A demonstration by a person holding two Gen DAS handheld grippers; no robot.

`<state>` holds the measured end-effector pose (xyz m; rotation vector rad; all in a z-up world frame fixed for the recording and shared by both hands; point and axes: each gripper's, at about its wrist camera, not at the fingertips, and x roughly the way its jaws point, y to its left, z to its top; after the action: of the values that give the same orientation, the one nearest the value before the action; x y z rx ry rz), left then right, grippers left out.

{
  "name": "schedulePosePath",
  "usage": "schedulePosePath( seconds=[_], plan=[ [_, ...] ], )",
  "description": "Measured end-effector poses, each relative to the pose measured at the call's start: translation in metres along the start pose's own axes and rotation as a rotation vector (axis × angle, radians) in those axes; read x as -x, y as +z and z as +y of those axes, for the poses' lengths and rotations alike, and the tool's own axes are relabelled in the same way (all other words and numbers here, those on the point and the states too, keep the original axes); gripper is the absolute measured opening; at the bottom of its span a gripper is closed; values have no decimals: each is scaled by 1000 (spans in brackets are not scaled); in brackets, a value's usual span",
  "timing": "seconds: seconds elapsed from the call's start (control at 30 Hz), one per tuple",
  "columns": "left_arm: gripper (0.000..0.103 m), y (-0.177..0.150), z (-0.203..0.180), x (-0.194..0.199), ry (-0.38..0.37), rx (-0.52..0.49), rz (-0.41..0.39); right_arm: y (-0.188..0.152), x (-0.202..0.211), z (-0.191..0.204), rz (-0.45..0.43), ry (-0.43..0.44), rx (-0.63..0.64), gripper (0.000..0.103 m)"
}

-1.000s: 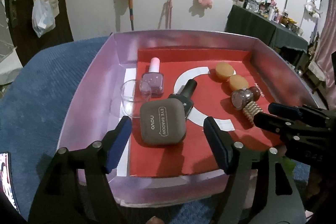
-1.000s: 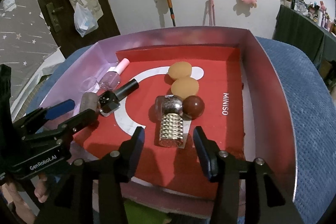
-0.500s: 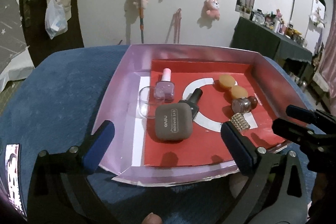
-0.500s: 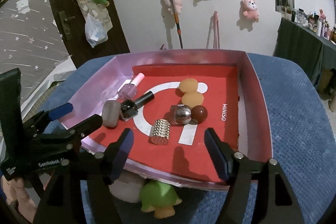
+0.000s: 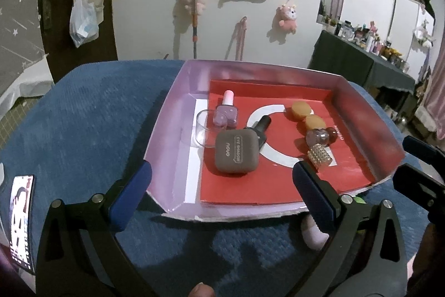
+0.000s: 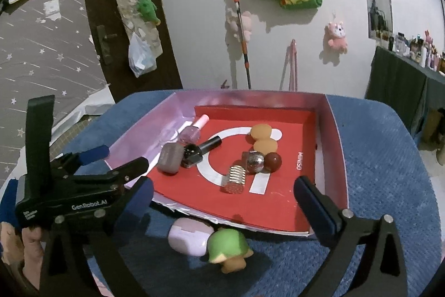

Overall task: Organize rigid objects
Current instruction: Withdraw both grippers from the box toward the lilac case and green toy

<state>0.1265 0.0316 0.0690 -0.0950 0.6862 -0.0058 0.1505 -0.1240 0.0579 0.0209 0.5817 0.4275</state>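
A lilac tray (image 5: 172,135) with a red liner lies on a blue cushion. It holds a brown eye shadow case (image 5: 236,152), a pink nail polish (image 5: 225,113), a clear cup (image 5: 203,130), a black bottle (image 5: 260,127), two orange puffs (image 5: 301,109), a silver-capped bottle (image 5: 318,135) and a gold studded cylinder (image 6: 235,177). My left gripper (image 5: 219,185) stands open in front of the tray's near edge, holding nothing. My right gripper (image 6: 224,189) hovers at the near right edge, its jaws opening with nothing gripped between them.
A green turtle toy (image 6: 228,244) and a lilac case (image 6: 189,235) lie on the cushion just under the tray's near edge. A phone (image 5: 22,216) rests at the far left. Plush toys and bags hang on the wall behind.
Both grippers have let go and pulled back and up from the tray. The left freed the eye shadow case, the right the gold cylinder, and both jaws have spread wide.
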Motion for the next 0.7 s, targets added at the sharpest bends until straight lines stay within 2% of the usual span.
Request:
schedulePosePath(
  seconds=[0.27,0.47,0.7],
  plan=[
    [103,-10,1,19,-39,20,-13,-9,20,10,-57,7,23,103],
    [103,-20,-4,32,-36,-1,-26,-17,36,15,-104,-3,29,103],
    [103,-29,-10,40,-35,-13,-26,-25,46,12,-117,8,-2,103]
  ],
)
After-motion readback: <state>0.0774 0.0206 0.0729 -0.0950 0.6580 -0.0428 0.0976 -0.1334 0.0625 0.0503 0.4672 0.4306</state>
